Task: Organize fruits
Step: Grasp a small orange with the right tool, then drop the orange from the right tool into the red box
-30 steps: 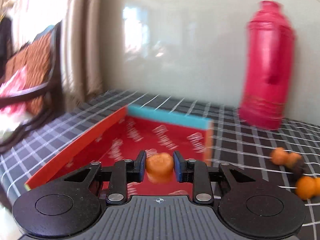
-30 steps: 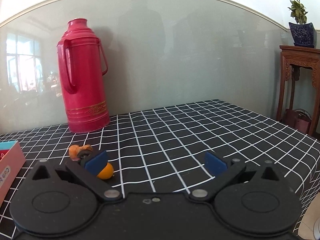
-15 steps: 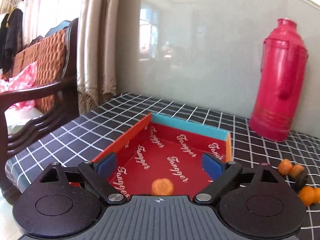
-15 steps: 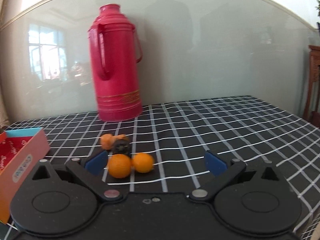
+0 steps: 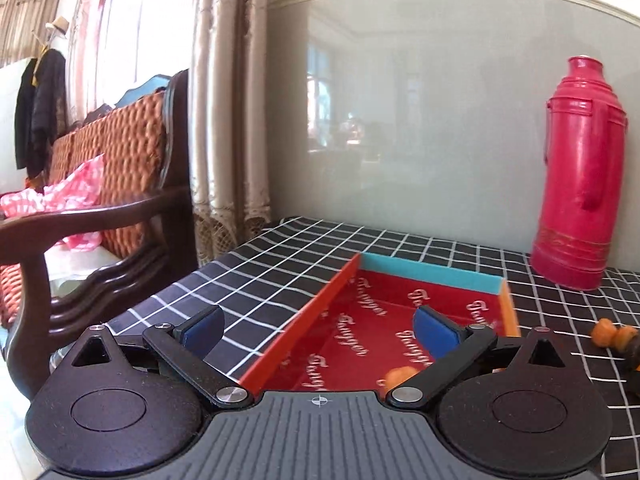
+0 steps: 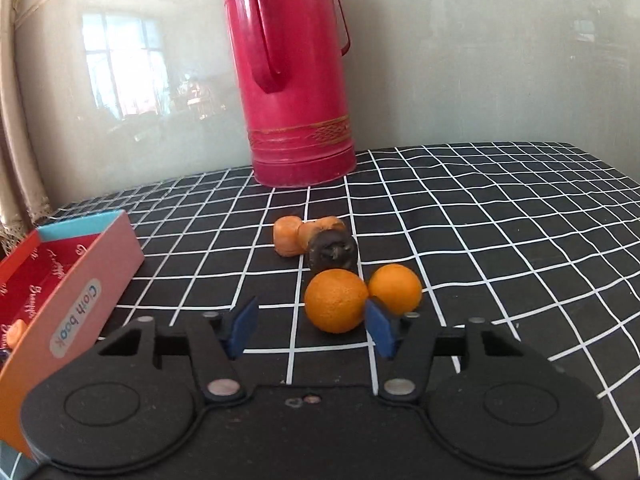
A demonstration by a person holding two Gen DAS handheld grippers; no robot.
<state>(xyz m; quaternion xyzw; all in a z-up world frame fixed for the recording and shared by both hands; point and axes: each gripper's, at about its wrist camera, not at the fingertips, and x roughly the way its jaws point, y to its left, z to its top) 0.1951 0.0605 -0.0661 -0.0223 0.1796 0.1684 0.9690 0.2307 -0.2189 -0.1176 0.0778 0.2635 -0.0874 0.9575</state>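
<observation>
In the left wrist view my left gripper [image 5: 318,328] stands wide, jaws still opening, nothing between them, above the left wall of the red box [image 5: 432,276]. A small orange fruit piece [image 5: 400,374] lies on the box floor. In the right wrist view my right gripper [image 6: 310,330] is closing low over the checked cloth. An orange [image 6: 336,300] sits just ahead between the fingertips, close to the right pad and apart from the left. Behind it are a second orange [image 6: 396,286], a dark fruit [image 6: 332,250] and two orange pieces [image 6: 287,236].
A tall red thermos [image 6: 292,80] stands at the back by the glossy wall. The box's pink side [image 6: 92,264] is at the left. Off the table's left edge stands a dark wooden chair [image 5: 100,208] with woven cushions, with curtains behind it.
My left gripper let go of the orange piece, which now lies in the box, and opened wide while shifting left. The right gripper swung left and down to the oranges and narrowed.
</observation>
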